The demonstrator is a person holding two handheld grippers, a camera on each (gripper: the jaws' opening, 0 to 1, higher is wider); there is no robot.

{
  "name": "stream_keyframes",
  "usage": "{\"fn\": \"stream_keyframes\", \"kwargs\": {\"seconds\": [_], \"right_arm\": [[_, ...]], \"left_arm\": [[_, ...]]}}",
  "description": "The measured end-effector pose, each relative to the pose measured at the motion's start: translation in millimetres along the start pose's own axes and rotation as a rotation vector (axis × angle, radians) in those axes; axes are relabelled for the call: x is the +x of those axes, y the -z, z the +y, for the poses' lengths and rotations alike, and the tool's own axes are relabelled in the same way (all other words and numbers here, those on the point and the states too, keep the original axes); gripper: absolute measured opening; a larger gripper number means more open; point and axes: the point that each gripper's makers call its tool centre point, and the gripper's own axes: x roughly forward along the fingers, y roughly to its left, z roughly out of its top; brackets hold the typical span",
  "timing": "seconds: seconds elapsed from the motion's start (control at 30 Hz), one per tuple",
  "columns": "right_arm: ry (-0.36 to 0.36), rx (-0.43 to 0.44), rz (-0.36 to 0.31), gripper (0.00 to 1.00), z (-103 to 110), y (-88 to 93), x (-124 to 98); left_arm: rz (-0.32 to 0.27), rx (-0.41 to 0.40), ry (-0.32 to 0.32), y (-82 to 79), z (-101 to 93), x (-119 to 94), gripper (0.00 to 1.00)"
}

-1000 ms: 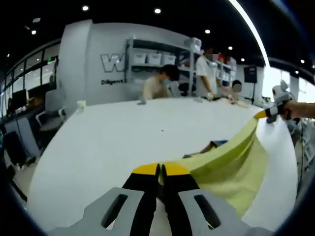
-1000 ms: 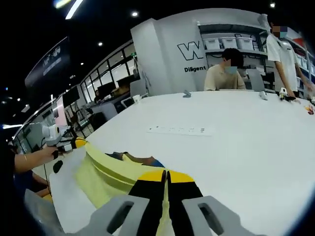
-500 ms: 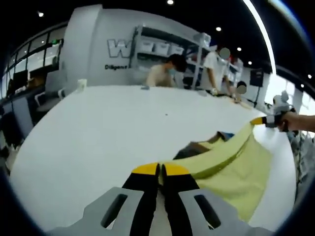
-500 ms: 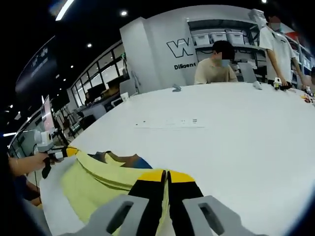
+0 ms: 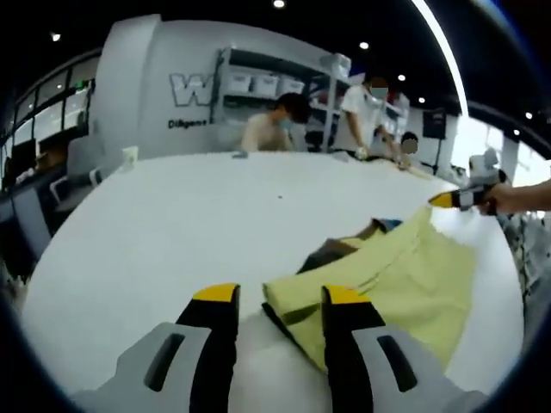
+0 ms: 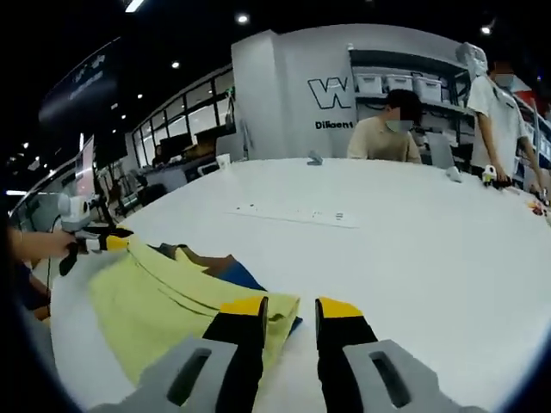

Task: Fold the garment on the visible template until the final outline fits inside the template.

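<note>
You are holding the left gripper (image 5: 280, 297) and the right gripper (image 6: 290, 308) with jaws apart, clamped on nothing, over the near edge of the yellow garment (image 5: 405, 275) lying on the white table (image 5: 172, 215). That freshly laid fold could be springing back or sliding if a jaw brushes it. Half a second ago both were pinching the cloth; now you are releasing it.
</note>
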Motion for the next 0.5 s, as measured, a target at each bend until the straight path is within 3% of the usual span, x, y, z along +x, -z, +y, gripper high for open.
{"fn": "stream_keyframes", "kwargs": {"seconds": [0.17, 0.23, 0.33, 0.43, 0.5], "right_arm": [[0.002, -0.082, 0.035, 0.21, 9, 9.5, -1], [-0.022, -0.099, 0.046, 0.21, 15, 15.4, 1], [-0.042, -0.098, 0.044, 0.22, 17, 22.3, 6], [-0.043, -0.094, 0.064, 0.22, 14, 27.3, 12], [-0.045, -0.036, 0.052, 0.23, 14, 26.2, 16]], "left_arm": [[0.089, 0.117, 0.019, 21.6, -7.0, -3, 0.38], [0.09, 0.12, 0.013, 30.0, -4.8, 1, 0.38], [0.088, 0.119, 0.007, 30.4, -0.2, 4, 0.38], [0.064, 0.062, -0.029, 22.9, 10.7, 7, 0.37], [0.065, 0.067, -0.026, 22.0, 17.3, 12, 0.37]]}}
